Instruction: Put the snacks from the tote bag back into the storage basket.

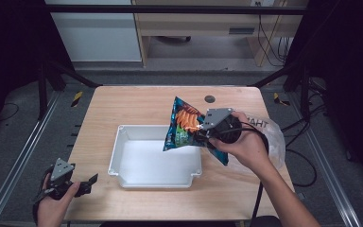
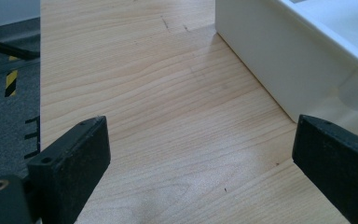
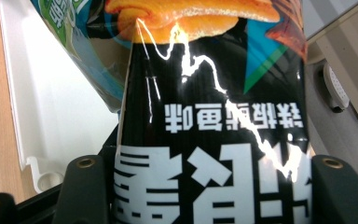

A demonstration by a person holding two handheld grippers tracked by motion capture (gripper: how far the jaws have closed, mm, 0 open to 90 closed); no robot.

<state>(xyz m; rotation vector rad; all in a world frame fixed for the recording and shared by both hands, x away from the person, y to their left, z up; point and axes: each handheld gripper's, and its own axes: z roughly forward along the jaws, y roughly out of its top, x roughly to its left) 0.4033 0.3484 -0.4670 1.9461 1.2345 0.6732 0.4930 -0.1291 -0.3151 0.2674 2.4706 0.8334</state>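
A blue, black and orange snack bag (image 1: 184,122) hangs tilted over the right side of a white tray (image 1: 116,152) in the middle of the table. My right gripper (image 1: 199,135) is shut on the bag from the right. In the right gripper view the bag (image 3: 214,93) sits pinched between both black jaws (image 3: 209,186), its print upside down, with the tray (image 3: 51,102) below it. My left gripper (image 1: 87,184) rests open near the table's front left corner, nothing between its jaws. In the left gripper view the open gripper (image 2: 200,172) points along bare wood beside the tray wall (image 2: 270,60).
A clear plastic bag (image 1: 274,137) with dark lettering lies on the table's right side, behind the right hand. A small dark round cap (image 1: 210,99) sits in the wooden tabletop (image 1: 137,104) at the back. Metal frame rails run along both sides.
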